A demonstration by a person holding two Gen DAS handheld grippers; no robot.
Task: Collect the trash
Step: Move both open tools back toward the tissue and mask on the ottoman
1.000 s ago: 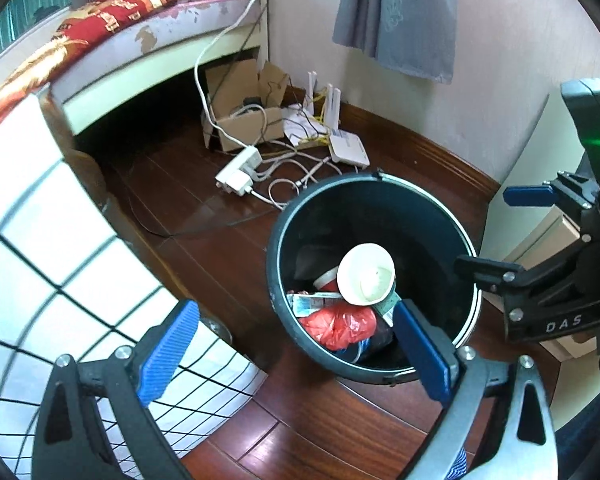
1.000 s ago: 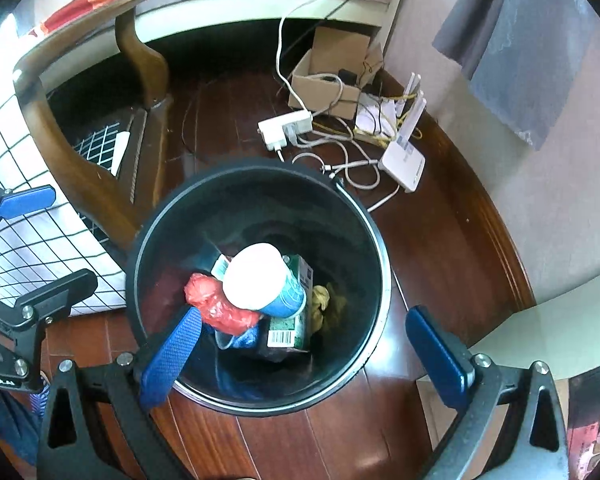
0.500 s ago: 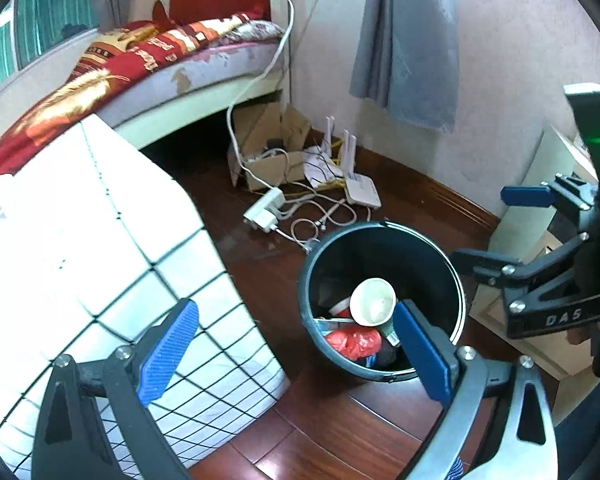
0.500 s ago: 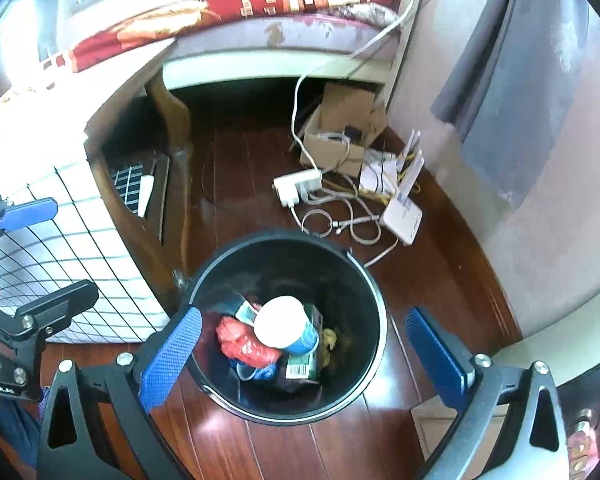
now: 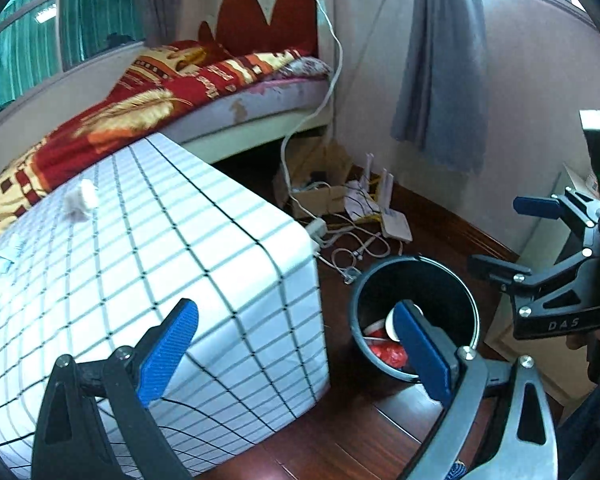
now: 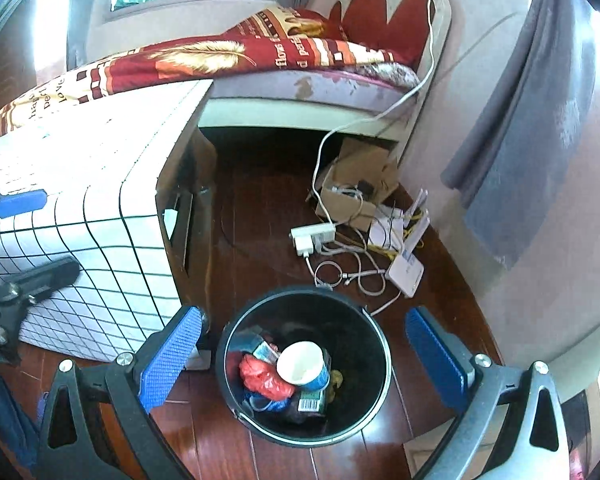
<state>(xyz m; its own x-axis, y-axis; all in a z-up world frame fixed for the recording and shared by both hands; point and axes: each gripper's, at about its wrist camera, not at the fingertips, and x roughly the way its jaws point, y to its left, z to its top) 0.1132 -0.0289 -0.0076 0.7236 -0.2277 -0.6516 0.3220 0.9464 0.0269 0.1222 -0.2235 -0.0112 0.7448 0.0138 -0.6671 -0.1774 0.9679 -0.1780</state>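
Note:
A black trash bin (image 6: 228,364) (image 5: 420,276) stands on the wooden floor beside the table. Inside it lie a white paper cup (image 6: 302,364), a red plastic bag (image 6: 262,376) and a carton. My right gripper (image 6: 300,356) hangs open high above the bin, empty. My left gripper (image 5: 296,352) is open and empty above the table's corner, the bin to its right. On the white checked tablecloth (image 5: 148,248) lie a crumpled white tissue (image 5: 80,200) at the far left and a small wrapper (image 5: 6,254) by the left edge.
A bed (image 5: 204,76) with a red patterned blanket runs behind the table. On the floor by the wall sit a cardboard box (image 6: 356,184), a power strip (image 6: 312,236), tangled cables and a white router (image 6: 406,272). A grey curtain (image 5: 440,72) hangs at right.
Both grippers have risen well away from the bin and tilted up, so the tabletop and the bed have come into view. Both stayed open and empty.

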